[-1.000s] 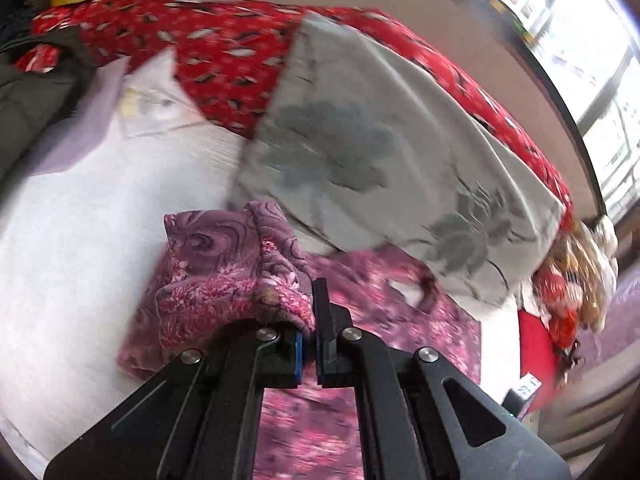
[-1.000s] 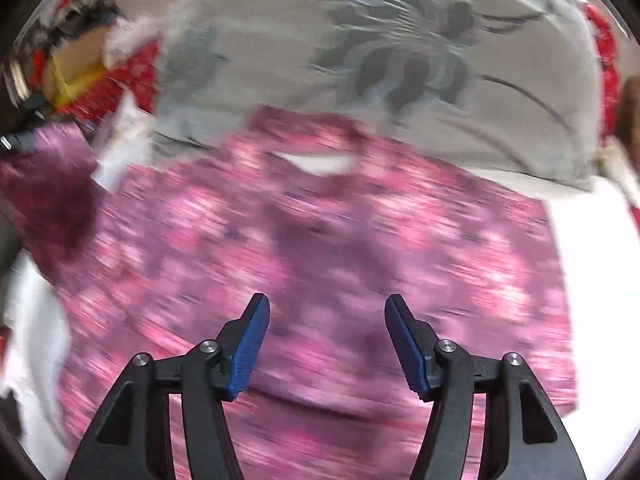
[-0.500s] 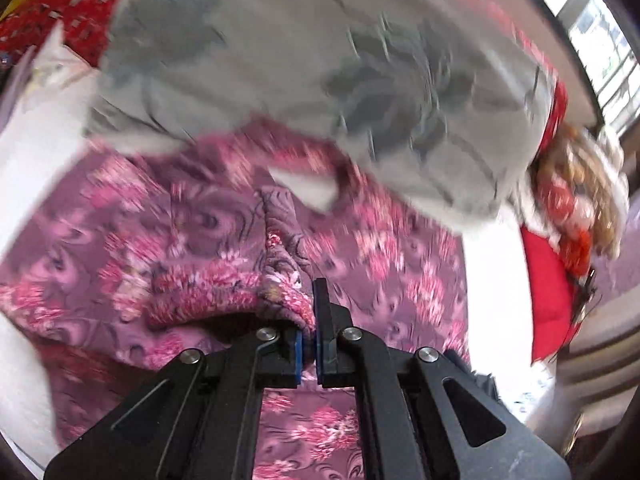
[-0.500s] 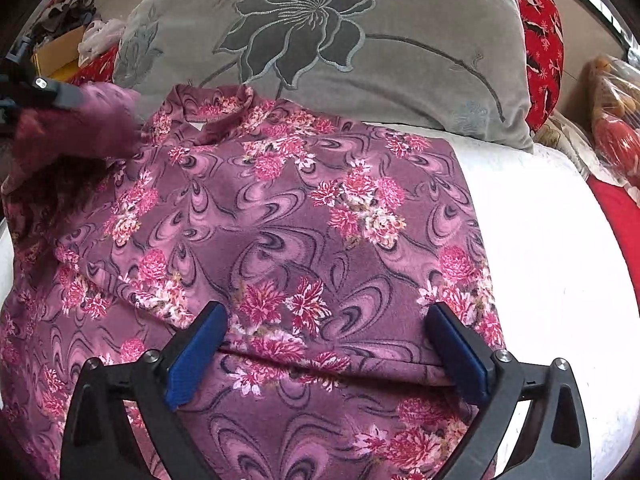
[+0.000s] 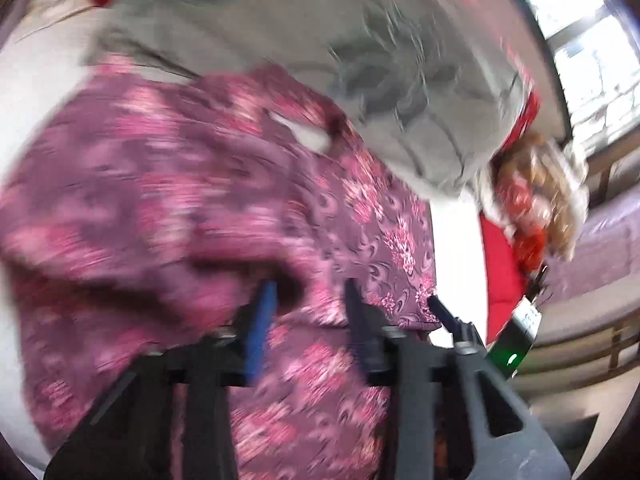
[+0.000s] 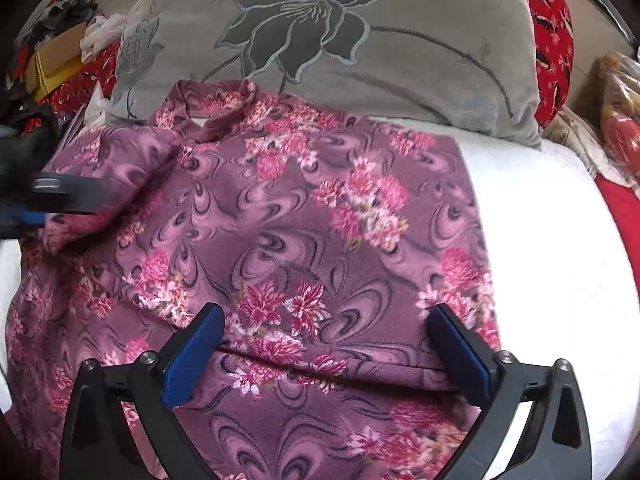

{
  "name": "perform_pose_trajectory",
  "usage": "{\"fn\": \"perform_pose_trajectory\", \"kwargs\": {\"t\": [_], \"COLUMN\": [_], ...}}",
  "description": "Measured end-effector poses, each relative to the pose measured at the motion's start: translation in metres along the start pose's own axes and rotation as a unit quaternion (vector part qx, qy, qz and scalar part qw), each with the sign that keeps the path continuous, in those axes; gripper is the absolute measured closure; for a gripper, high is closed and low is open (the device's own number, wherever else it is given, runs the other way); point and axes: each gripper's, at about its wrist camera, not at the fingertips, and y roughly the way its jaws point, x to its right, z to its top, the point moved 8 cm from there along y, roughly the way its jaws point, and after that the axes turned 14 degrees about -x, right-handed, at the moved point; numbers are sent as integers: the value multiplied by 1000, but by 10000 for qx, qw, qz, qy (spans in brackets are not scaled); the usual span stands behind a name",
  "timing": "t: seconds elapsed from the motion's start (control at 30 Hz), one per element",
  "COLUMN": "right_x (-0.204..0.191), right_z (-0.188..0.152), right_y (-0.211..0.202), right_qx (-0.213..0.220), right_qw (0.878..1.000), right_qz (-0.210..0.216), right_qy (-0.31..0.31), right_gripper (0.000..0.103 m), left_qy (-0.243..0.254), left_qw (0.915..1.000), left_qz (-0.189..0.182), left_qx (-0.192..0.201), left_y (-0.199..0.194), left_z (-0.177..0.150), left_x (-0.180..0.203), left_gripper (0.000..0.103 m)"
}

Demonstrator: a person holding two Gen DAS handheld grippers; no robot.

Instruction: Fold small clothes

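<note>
Purple floral garment (image 6: 304, 240) lies on the bed (image 6: 552, 264). Left hand-held gripper (image 5: 308, 300) and right hand-held gripper (image 6: 320, 344) both stand open, so the folded sleeve (image 6: 108, 184) may spring back.

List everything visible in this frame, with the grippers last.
Floral top: one, purple with pink flowers, spread on the white bed, a fold across its lower part, left sleeve folded over the body.
Grey pillow: one, dark flower print, behind the collar.
White bed cover: one, under the top.
Red patterned bedding: behind the pillow.
Cardboard box: one, brown and yellow, far left.
Left gripper: open, over the sleeve; view blurred.
Right gripper: wide open over the fold.
</note>
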Motion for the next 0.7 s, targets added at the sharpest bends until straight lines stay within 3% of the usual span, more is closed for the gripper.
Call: {"fn": "perform_pose_trajectory", "kwargs": {"t": [0.07, 0.2, 0.33, 0.43, 0.47, 0.53, 0.57, 0.6, 0.7], "right_x": [-6, -45, -99, -133, -140, -150, -152, -151, -130], "right_z": [7, 21, 29, 33, 34, 38, 39, 41, 52], "right_y": [-21, -42, -38, -27, -21, -6, 3, 9, -11], "right_qx": [352, 582, 555, 573, 505, 352, 205, 118, 461], "right_qw": [9992, 9956, 9915, 9850, 9828, 9787, 9774, 9778, 9886], "right_qz": [186, 631, 538, -44, -138, -351, -409, -451, -13], "right_qy": [-3, -381, -1046, -1628, -1769, -1992, -2062, -2041, -1432], "right_gripper": [3, 1, 2, 3, 7, 45, 76, 88, 89], "left_qy": [-214, -944, -1484, -1628, -1662, -1709, -1722, -1724, -1669], "left_qw": [9994, 9951, 9881, 9855, 9848, 9837, 9834, 9832, 9839], "left_qz": [-56, 17, -268, -389, -433, -493, -517, -546, -572], "left_qx": [258, 307, 287, 281, 269, 262, 260, 262, 287], "left_y": [-21, -29, -27, -23, -22, -21, -21, -22, -21], "left_z": [-9, -16, -16, -16, -16, -15, -15, -15, -12], "left_x": [-29, -92, -125, -134, -137, -139, -140, -140, -138], "left_gripper": [55, 55, 55, 55, 55, 55, 55, 55, 55]}}
